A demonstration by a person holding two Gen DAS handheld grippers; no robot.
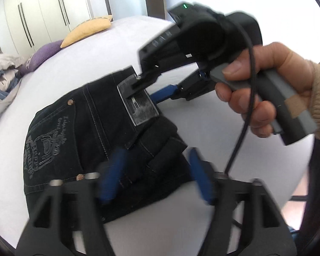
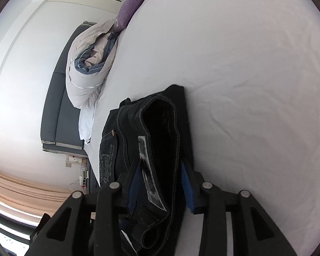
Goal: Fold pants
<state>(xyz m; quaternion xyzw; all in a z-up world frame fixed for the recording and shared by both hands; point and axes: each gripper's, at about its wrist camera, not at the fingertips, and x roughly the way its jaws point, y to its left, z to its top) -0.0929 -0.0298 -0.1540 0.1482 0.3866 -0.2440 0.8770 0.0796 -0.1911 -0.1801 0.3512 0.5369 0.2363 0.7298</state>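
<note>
The black pants (image 1: 100,132) lie folded on the white bed (image 1: 170,230). The left tool (image 1: 155,175) stands with blue fingers spread above the fabric, gripping nothing. The right tool (image 2: 160,181) has the waistband between its fingers; contact cannot be determined.

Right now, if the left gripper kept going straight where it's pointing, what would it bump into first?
Probably the folded black denim pants on the white bed sheet. The left gripper has its blue fingers open just above the fabric, though the blur makes depth uncertain.
</note>
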